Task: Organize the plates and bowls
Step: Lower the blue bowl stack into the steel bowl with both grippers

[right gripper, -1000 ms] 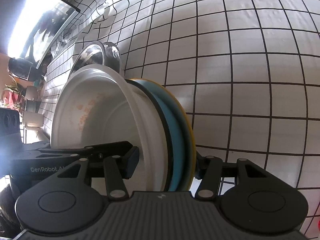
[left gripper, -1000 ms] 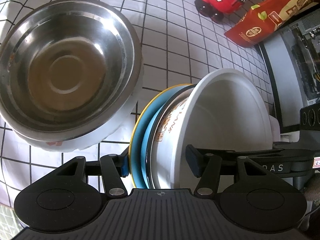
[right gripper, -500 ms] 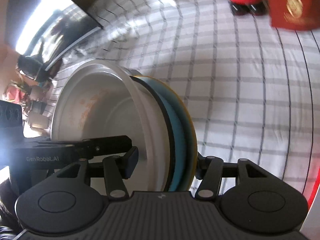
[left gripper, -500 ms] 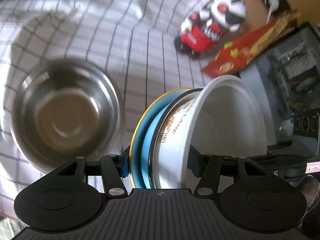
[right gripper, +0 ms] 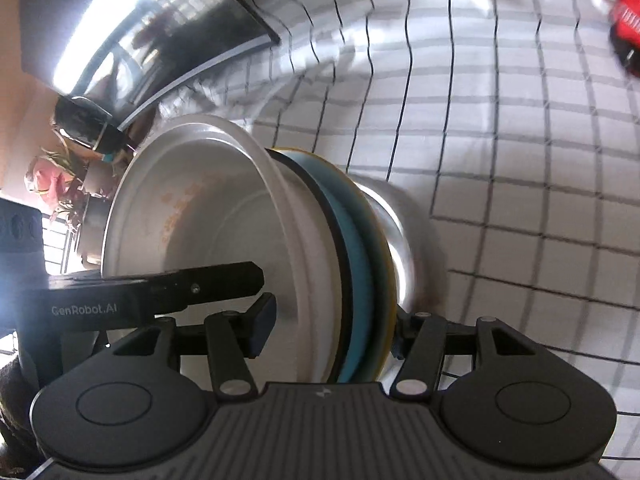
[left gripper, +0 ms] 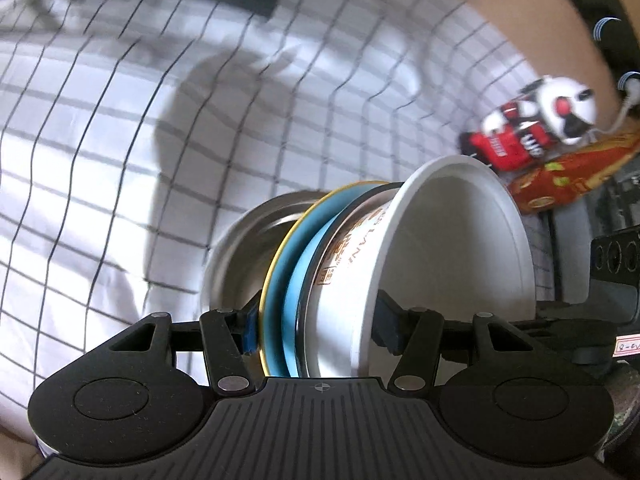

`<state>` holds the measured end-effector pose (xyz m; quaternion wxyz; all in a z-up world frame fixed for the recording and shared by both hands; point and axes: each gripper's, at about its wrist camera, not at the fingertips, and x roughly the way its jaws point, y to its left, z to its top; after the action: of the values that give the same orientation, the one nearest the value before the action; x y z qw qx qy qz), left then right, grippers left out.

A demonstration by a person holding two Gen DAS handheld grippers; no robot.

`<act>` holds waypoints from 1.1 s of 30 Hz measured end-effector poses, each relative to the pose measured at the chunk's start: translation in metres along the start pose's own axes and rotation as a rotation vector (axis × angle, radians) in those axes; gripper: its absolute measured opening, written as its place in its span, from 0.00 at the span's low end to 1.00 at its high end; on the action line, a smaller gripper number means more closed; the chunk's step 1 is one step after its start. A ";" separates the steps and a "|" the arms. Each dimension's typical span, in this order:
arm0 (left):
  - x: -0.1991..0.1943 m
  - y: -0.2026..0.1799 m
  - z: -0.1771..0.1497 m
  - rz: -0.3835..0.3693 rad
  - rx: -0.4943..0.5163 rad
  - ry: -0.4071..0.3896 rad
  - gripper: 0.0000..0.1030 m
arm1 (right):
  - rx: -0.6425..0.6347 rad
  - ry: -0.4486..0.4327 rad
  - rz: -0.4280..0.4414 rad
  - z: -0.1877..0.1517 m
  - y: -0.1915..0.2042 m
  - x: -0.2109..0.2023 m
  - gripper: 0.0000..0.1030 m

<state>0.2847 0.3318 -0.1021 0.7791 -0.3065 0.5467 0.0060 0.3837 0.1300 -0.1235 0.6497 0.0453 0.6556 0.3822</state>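
A stack of a white bowl nested on a blue plate with a yellow-rimmed plate beneath is held between both grippers. My left gripper is shut on one side of the stack's rim. My right gripper is shut on the opposite side, where the white bowl and blue plate show. A steel bowl sits directly under the stack; it also shows in the right wrist view. I cannot tell whether the stack touches it.
A checked tablecloth covers the table. A red and white toy figure and a red snack packet lie at the far right. A dark monitor stands at the table's edge.
Both grippers carried the stack over the steel bowl, which was at the left and now lies under the stack. The view has tilted up toward the far table.
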 end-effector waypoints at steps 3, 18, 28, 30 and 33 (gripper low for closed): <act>0.012 0.015 0.001 -0.019 -0.026 0.046 0.58 | 0.014 0.022 -0.014 0.000 -0.001 0.014 0.55; 0.020 0.031 -0.003 -0.002 -0.065 0.100 0.36 | 0.028 0.017 -0.055 0.013 -0.007 0.023 0.52; 0.011 0.034 -0.001 0.024 -0.053 0.075 0.32 | -0.008 -0.027 -0.127 0.010 0.001 0.008 0.52; 0.010 0.034 -0.002 0.023 -0.054 0.074 0.32 | 0.001 -0.031 -0.113 0.009 -0.002 0.006 0.52; 0.007 0.033 -0.003 0.029 -0.052 0.072 0.32 | -0.010 -0.037 -0.128 0.007 0.002 0.004 0.52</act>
<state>0.2734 0.3545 -0.1247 0.7505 -0.3187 0.5787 0.0206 0.3883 0.1365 -0.1250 0.6852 0.0072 0.6430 0.3420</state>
